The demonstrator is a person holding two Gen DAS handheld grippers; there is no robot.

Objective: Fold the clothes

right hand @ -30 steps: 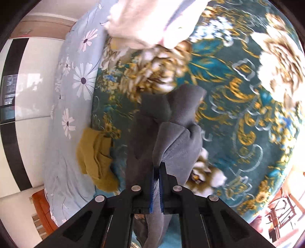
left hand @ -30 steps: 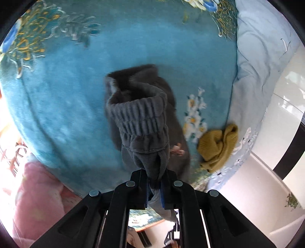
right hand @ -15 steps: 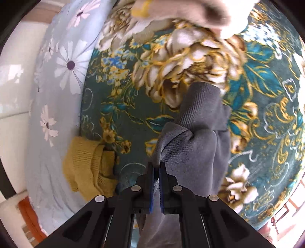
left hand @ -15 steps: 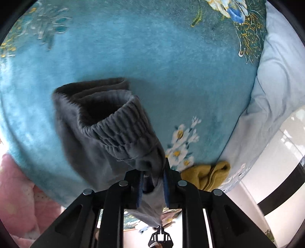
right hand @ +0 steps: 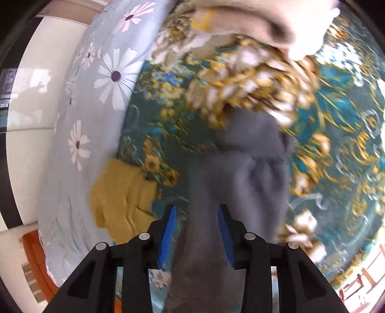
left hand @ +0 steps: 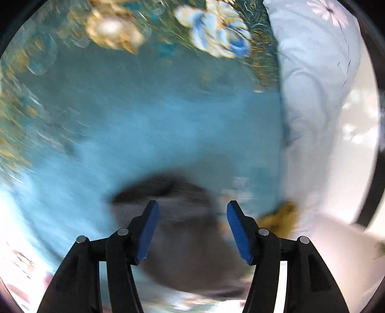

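The grey garment (right hand: pixel 240 173) lies bunched on the teal floral blanket (right hand: pixel 336 115). In the left wrist view it shows as a blurred dark heap (left hand: pixel 182 216) just below my left gripper (left hand: pixel 191 209), which is wide open and holds nothing. My right gripper (right hand: pixel 197 216) is open too, its blue pads (right hand: pixel 168 231) standing on either side of the grey cloth without pinching it. A folded mustard-yellow garment (right hand: pixel 120 202) lies left of the grey one and shows at the right in the left wrist view (left hand: pixel 279 216).
A pale blue daisy-print sheet (right hand: pixel 91 101) borders the blanket toward the bed edge, also seen in the left wrist view (left hand: pixel 312 84). A cream-white garment (right hand: pixel 276 21) lies at the far side. White floor (right hand: pixel 28 96) lies beyond the edge.
Both grippers have opened and let go of the grey garment, which has dropped onto the blanket. The left wrist view is now blurred from fast motion.
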